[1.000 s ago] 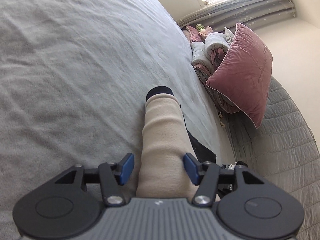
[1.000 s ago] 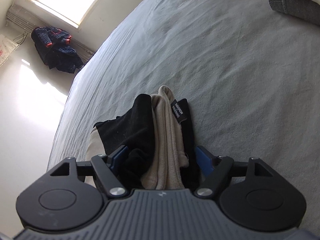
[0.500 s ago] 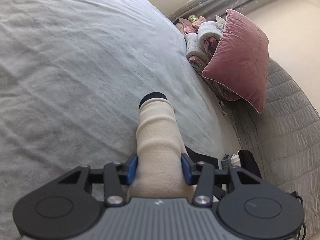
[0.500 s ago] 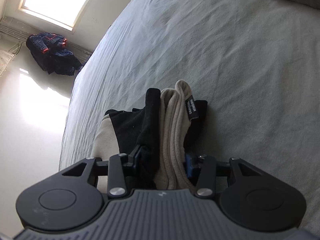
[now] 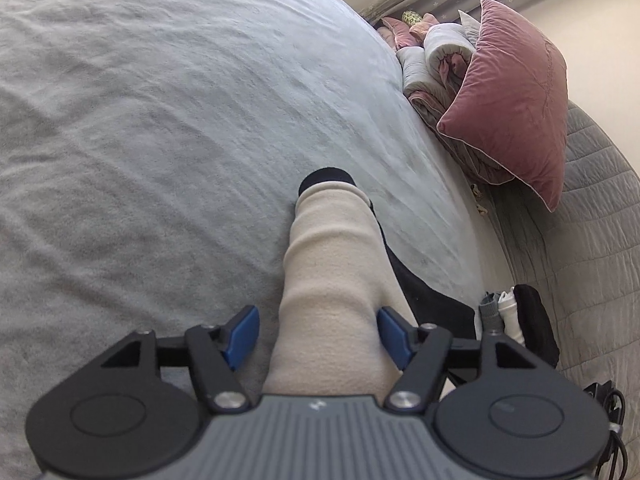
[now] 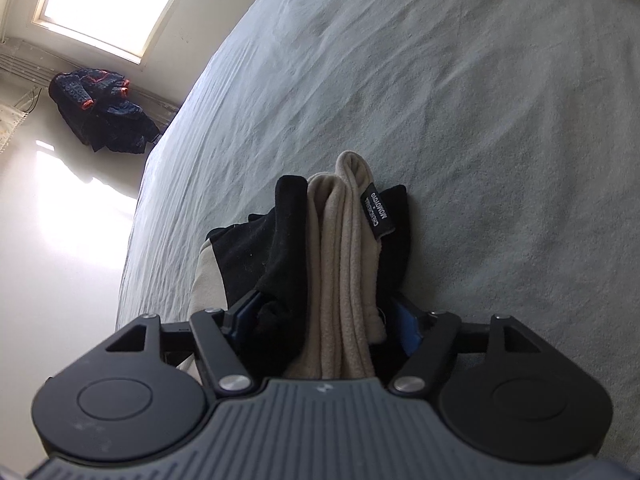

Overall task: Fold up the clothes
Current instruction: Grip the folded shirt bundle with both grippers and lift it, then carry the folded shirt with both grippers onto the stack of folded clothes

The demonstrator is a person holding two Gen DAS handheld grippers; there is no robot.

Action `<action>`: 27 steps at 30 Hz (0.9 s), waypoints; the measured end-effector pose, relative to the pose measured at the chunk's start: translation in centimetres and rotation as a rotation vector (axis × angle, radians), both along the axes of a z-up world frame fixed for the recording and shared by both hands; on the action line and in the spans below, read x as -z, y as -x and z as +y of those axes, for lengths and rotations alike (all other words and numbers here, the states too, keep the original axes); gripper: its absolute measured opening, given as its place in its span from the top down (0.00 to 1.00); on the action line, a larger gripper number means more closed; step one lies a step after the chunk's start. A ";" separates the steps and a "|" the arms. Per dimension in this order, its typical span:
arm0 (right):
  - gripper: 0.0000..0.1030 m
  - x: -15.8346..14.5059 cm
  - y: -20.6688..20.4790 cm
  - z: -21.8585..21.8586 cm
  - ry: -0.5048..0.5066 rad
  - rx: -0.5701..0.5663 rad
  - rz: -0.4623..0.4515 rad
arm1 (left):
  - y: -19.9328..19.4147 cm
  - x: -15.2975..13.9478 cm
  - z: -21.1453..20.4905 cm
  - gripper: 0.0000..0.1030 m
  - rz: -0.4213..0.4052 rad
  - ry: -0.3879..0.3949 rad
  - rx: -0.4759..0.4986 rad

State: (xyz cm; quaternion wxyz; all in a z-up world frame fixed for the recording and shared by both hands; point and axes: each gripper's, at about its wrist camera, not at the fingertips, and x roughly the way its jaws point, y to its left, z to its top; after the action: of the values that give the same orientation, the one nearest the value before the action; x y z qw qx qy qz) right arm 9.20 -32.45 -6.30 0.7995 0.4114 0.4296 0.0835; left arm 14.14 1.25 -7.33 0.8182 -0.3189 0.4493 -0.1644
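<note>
Half a second before, both tools had been pressed against the garment; since then their blue pads had moved apart. The left tool (image 5: 318, 334) stood spread: its left pad (image 5: 242, 336) was clear of the cloth, with bed sheet showing in the gap, and its right pad only just beside the fabric. Between them ran the beige sleeve (image 5: 334, 276) of the garment, a long roll lying on the bed and ending in a black cuff (image 5: 326, 176). The right tool (image 6: 326, 322) was also opened wider, though the bunched garment (image 6: 344, 264) still filled the space between its pads, so I could not tell whether they touched it. That bundle showed black fabric on the left, folded beige fleece in the middle and a small black label (image 6: 376, 212) with white letters on the right. The garment rested on the grey bed sheet (image 5: 140, 120), near the edge of the bed in both views. Further out, in the left wrist view, a pink cushion (image 5: 516, 96) leaned on folded bedding (image 5: 436, 56) beside a grey quilted cover (image 5: 592, 216). In the right wrist view, a dark jacket (image 6: 100, 110) lay on the floor under a bright window (image 6: 108, 4).
</note>
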 end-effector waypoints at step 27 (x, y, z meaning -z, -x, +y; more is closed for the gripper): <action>0.52 -6.5 0.0 -2.3 0.239 0.136 -0.180 | -1.9 -8.4 -10.5 0.57 -0.268 -0.207 0.116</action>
State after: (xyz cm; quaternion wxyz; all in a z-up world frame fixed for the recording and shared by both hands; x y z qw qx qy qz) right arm 9.16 -34.72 0.17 0.8818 0.3321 0.3345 0.0141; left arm 16.03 -9.30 1.05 0.8882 -0.1818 0.3684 -0.2055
